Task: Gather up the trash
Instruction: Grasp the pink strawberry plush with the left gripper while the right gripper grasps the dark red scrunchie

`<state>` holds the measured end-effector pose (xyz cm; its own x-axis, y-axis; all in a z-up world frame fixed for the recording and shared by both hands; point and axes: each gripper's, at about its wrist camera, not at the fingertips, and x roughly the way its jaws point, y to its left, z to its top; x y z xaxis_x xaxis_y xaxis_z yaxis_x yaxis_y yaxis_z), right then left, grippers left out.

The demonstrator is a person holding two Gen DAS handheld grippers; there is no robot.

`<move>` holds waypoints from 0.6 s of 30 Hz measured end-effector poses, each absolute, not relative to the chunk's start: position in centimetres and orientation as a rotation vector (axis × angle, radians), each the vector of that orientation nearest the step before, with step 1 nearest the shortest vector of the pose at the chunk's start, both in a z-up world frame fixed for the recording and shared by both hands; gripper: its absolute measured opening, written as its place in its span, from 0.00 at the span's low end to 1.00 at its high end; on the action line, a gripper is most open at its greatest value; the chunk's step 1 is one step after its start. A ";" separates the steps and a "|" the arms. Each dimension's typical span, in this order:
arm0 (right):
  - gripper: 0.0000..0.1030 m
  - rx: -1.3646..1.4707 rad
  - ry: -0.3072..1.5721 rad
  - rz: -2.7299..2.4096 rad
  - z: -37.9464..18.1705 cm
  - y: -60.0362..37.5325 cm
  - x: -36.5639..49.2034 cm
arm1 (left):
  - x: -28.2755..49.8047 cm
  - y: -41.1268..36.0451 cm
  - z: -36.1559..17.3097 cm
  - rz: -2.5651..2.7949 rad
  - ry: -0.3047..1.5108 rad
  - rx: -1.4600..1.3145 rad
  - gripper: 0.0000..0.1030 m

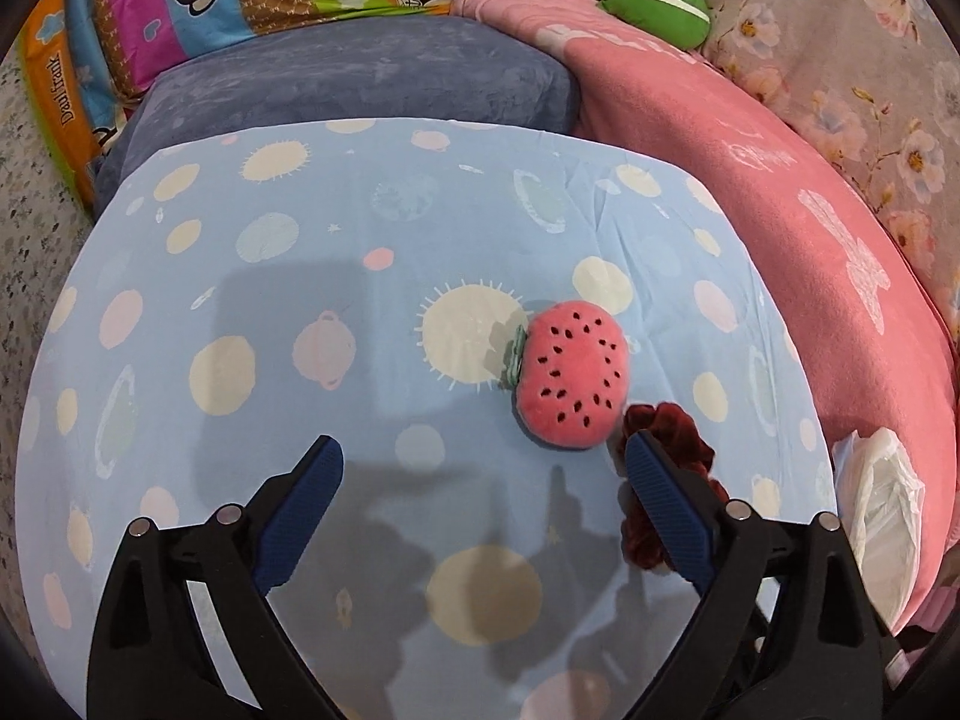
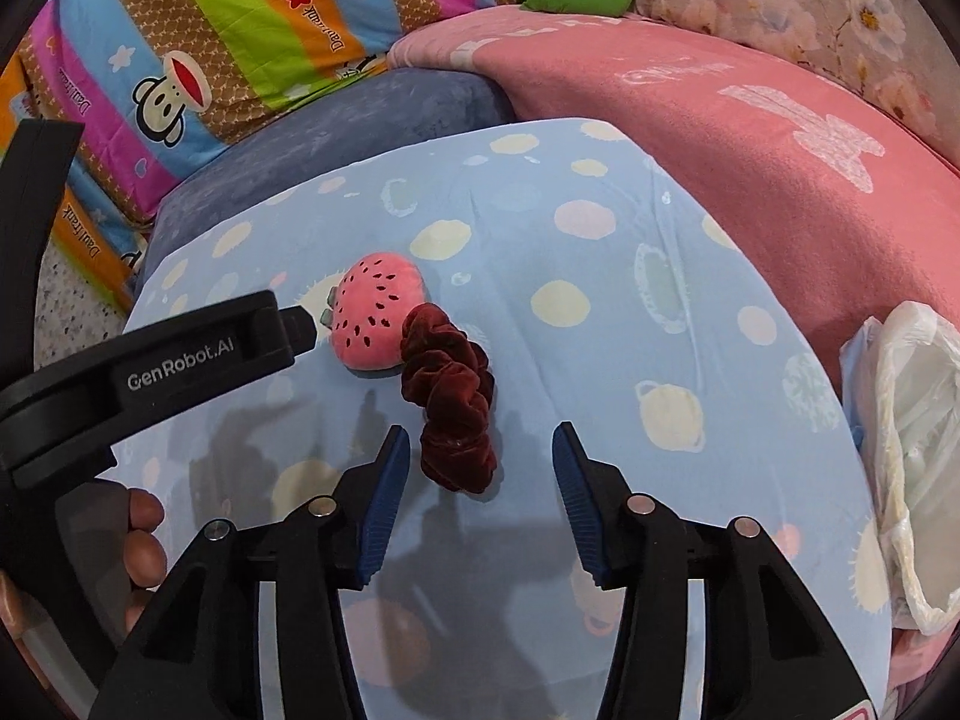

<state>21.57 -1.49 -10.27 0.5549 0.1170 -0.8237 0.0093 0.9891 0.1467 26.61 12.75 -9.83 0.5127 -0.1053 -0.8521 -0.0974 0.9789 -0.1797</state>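
A pink strawberry plush (image 1: 570, 381) lies on the light blue planet-print sheet (image 1: 300, 300); it also shows in the right wrist view (image 2: 375, 312). A dark red velvet scrunchie (image 2: 453, 399) lies just right of it, partly hidden behind my left gripper's right finger in the left wrist view (image 1: 678, 450). A white plastic bag (image 2: 912, 462) lies at the sheet's right edge, also in the left wrist view (image 1: 882, 492). My left gripper (image 1: 483, 459) is open and empty, below and left of the plush. My right gripper (image 2: 480, 450) is open, its tips either side of the scrunchie's near end.
A pink blanket (image 1: 780, 210) lies to the right. A blue-grey cushion (image 1: 360, 84) and a striped cartoon quilt (image 2: 240, 30) lie behind, with a green plush (image 1: 654, 0). Speckled floor (image 1: 30, 210) shows left. The left gripper's body (image 2: 180, 360) fills the right view's left side.
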 end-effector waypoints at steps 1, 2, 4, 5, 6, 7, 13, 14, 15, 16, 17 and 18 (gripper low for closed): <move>0.40 0.144 0.988 0.068 -10.6 -1.4 22.0 | 27.1 12.7 -10.1 -0.006 1.039 -0.218 0.88; 0.38 0.147 0.993 0.070 -10.9 -1.3 22.3 | 27.5 12.7 -10.3 -0.006 1.043 -0.220 0.88; 0.27 0.158 1.008 0.079 -11.5 -1.3 23.0 | 28.4 12.5 -10.8 -0.008 1.053 -0.220 0.88; 0.25 0.164 1.014 0.084 -11.8 -1.4 23.3 | 28.8 12.3 -11.1 -0.009 1.058 -0.218 0.88; 0.21 0.168 1.018 0.085 -12.0 -1.4 23.5 | 29.3 12.2 -11.3 -0.013 1.063 -0.217 0.88; 0.19 0.171 1.023 0.087 -12.2 -1.5 23.8 | 29.6 12.0 -11.5 -0.015 1.067 -0.215 0.88; 0.19 0.187 1.033 0.083 -13.1 -2.0 24.4 | 31.1 10.5 -12.8 -0.060 1.093 -0.199 0.79; 0.19 0.190 1.033 0.082 -13.2 -2.1 24.5 | 31.3 10.3 -13.1 -0.072 1.102 -0.205 0.74; 0.19 0.192 1.033 0.081 -13.2 -2.2 24.5 | 31.4 10.2 -13.4 -0.082 1.112 -0.211 0.72; 0.19 0.195 1.033 0.081 -13.3 -2.3 24.5 | 31.5 10.1 -13.6 -0.091 1.120 -0.220 0.71; 0.19 0.196 1.033 0.082 -13.3 -2.3 24.5 | 31.5 10.0 -13.7 -0.101 1.124 -0.230 0.67; 0.19 0.197 1.032 0.082 -13.3 -2.4 24.5 | 31.5 9.9 -13.8 -0.111 1.126 -0.233 0.62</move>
<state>24.47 -2.35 -13.31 0.5116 0.1604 -0.8441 0.0248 0.9793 0.2011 31.46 9.87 -13.76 0.4283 -0.2047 -0.8802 -0.0292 0.9704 -0.2399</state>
